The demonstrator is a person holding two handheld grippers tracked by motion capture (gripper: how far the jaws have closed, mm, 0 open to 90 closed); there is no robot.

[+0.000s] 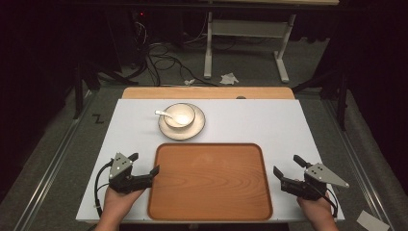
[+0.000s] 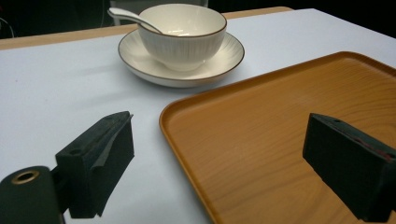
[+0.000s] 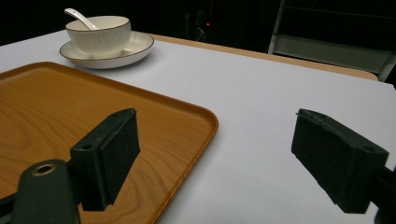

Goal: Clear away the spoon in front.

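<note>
An empty wooden tray [image 1: 210,183] lies on the near middle of the white tabletop [image 1: 269,125]. Behind it a cream bowl [image 1: 180,114] stands on a matching plate [image 1: 198,126], and a white spoon [image 1: 163,114] rests in the bowl with its handle pointing left. My left gripper [image 1: 144,162] is open at the tray's left edge; in the left gripper view [image 2: 219,135] its jaws straddle the tray's rim [image 2: 168,126], with the bowl [image 2: 182,32] ahead. My right gripper [image 1: 287,164] is open just right of the tray. In the right gripper view [image 3: 212,140], one jaw hangs over the tray's corner [image 3: 205,121].
A strip of bare wooden table [image 1: 207,92] shows behind the white top. On the floor beyond are cables [image 1: 163,57], a white metal frame [image 1: 208,48] and a crumpled paper [image 1: 229,78]. White surface lies free on both sides of the plate.
</note>
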